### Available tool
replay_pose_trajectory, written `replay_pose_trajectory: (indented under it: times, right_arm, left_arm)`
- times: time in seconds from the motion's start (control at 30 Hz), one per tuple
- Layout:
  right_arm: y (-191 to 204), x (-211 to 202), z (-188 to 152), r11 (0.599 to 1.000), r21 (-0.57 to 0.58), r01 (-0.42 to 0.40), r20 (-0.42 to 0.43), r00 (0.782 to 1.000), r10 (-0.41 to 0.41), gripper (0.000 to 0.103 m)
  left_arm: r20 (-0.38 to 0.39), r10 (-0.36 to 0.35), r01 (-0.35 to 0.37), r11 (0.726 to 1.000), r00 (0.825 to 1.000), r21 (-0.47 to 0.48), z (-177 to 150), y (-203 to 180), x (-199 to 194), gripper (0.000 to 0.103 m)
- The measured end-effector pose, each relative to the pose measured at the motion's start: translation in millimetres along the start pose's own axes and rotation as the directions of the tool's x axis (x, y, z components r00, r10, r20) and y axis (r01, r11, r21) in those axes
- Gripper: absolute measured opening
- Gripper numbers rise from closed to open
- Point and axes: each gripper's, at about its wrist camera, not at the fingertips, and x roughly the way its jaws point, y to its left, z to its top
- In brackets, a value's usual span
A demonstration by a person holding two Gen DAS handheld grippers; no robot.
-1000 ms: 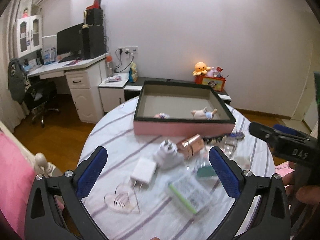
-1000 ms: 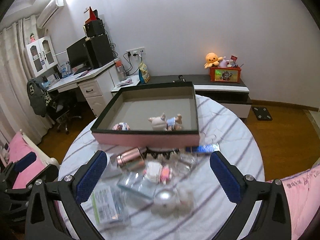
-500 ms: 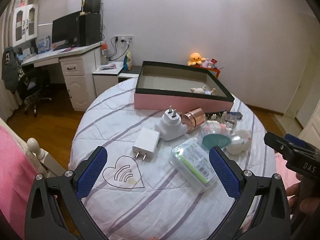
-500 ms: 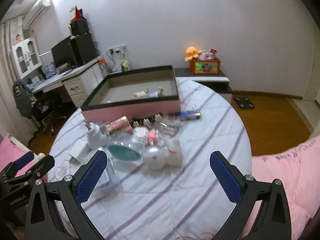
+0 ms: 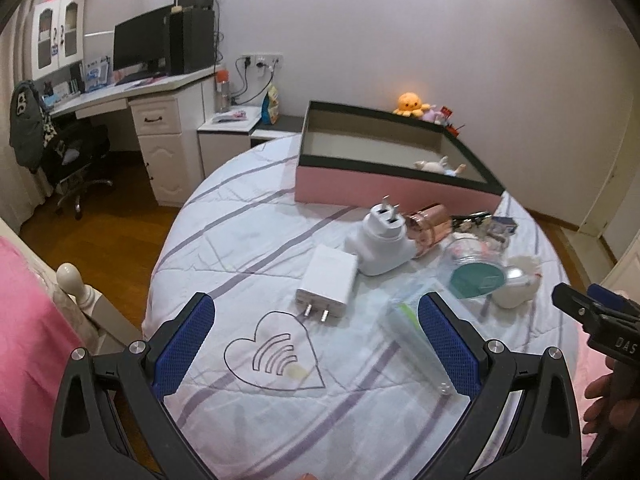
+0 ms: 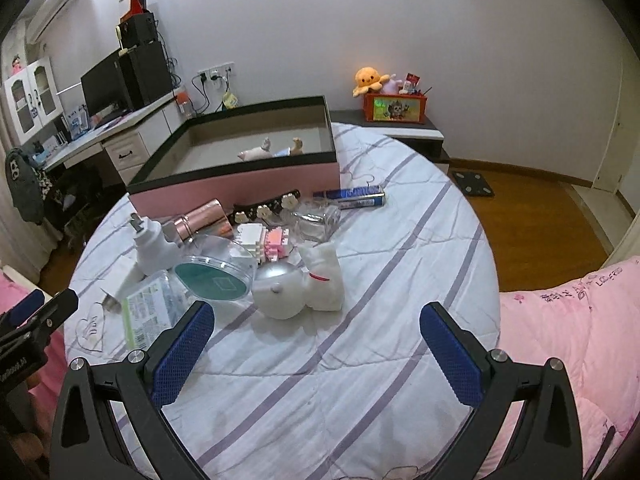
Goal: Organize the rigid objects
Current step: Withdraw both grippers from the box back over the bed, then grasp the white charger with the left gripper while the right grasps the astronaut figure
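Left gripper (image 5: 316, 336) spread wide, empty; right gripper (image 6: 316, 344) likewise. Charger (image 5: 327, 280) just ahead between left jaws: advance squarely, pinch flat sides.

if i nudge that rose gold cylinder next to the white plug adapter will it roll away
Probably. The rose gold cylinder lies on its side, so a sideways push could roll it. The white plug adapter and pink box seem close enough to stop it soon. Its shiny surface may be slippery.
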Motion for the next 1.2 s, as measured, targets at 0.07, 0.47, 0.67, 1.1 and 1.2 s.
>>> replay_pose_trajectory:
  times: [0.07,0.47,0.67,1.1,1.2]
  right_arm:
    - [-1,6,0,1.000,0.003,0.002,-0.009,1.000,-0.002,0.103]
    - [-1,46,4,1.000,-0.013,0.001,-0.090,0.996,-0.002,0.103]
    - [0,66,5,1.000,-0.024,-0.011,-0.126,0.992,0.008,0.103]
    - [4,92,12,0.998,-0.062,-0.028,-0.126,0.992,0.020,0.103]
    - [5,92,13,0.996,-0.071,-0.047,-0.106,0.994,0.039,0.084]
  left_arm:
    - [-0.017,0.006,-0.006,1.000,1.000,0.006,1,2,9,0.103]
    - [-0.119,0.044,-0.039,0.998,0.992,0.043,3,4,62,0.103]
    - [-0.161,0.044,-0.032,0.997,0.986,0.076,6,0,82,0.103]
    - [-0.171,0.020,-0.005,0.996,0.985,0.086,14,-2,95,0.080]
    - [-0.167,0.000,0.015,0.996,0.986,0.088,17,-5,94,0.045]
